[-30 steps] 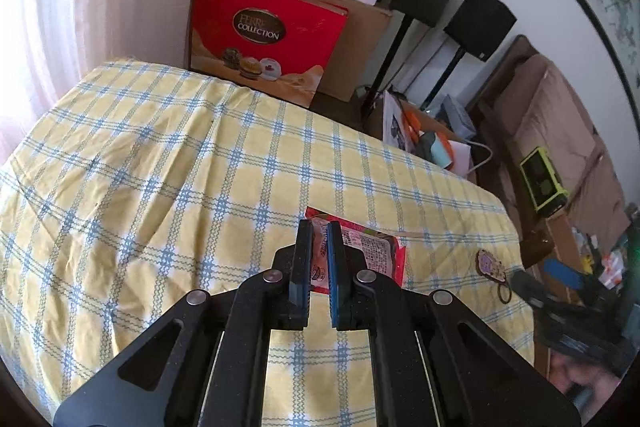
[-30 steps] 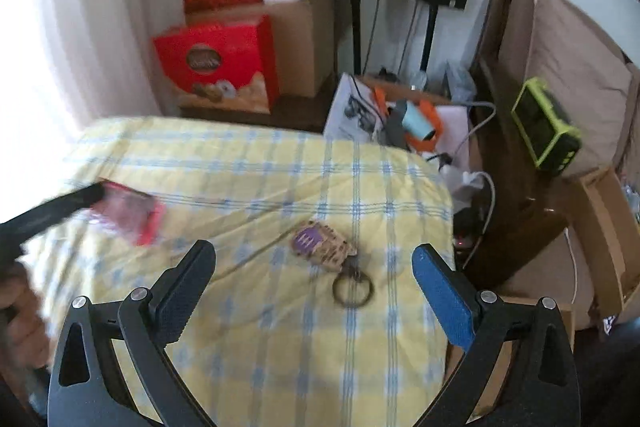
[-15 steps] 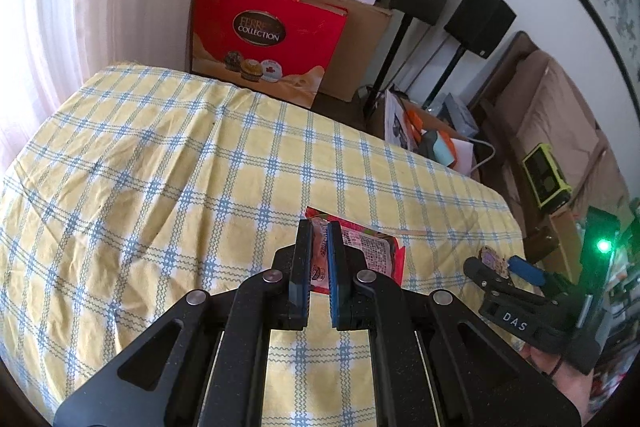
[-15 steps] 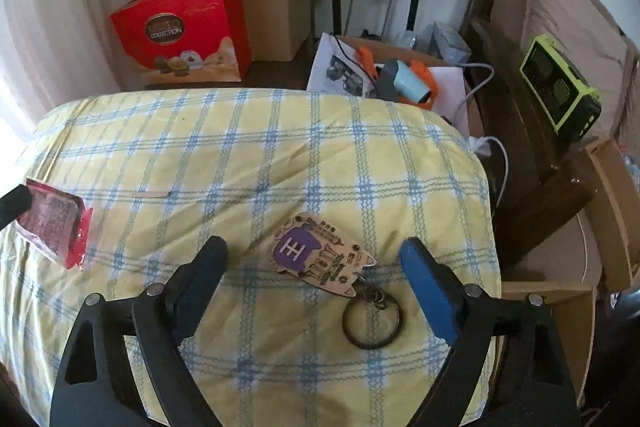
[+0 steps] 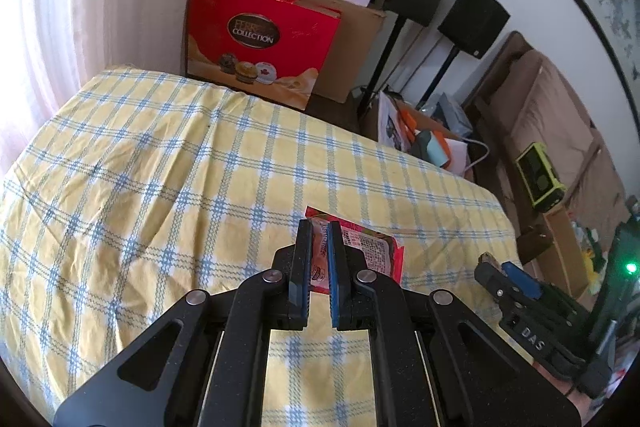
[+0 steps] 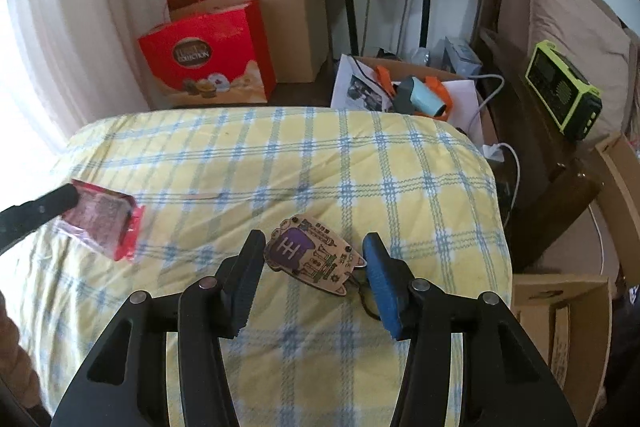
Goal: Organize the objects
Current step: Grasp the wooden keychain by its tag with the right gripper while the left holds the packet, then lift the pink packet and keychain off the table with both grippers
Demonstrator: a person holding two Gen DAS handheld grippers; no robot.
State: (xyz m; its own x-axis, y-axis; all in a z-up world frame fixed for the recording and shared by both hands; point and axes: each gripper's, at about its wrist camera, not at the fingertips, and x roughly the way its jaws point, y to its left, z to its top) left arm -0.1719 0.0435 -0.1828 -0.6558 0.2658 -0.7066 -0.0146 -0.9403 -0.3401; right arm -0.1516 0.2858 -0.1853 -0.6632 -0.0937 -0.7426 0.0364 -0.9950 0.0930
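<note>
On the checked tablecloth (image 6: pixel 280 163), the left gripper (image 5: pixel 319 259) clamps a red packet (image 5: pixel 372 247); the right gripper's (image 6: pixel 312 269) jaws are closing around a wooden keychain (image 6: pixel 316 255) between them.

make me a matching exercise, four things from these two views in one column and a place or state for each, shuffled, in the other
Things:
1. red snack packet
2. wooden keychain tag
3. lime-green device
4. red chocolate box

Places or states:
A. on the floor beyond the far edge of the checked cloth
B. flat on the cloth between the closing jaws of the right gripper
C. off to the right of the table, by the brown cushions
D. clamped in the shut left gripper

Pairs: 1-D, 2-B, 3-C, 4-A
</note>
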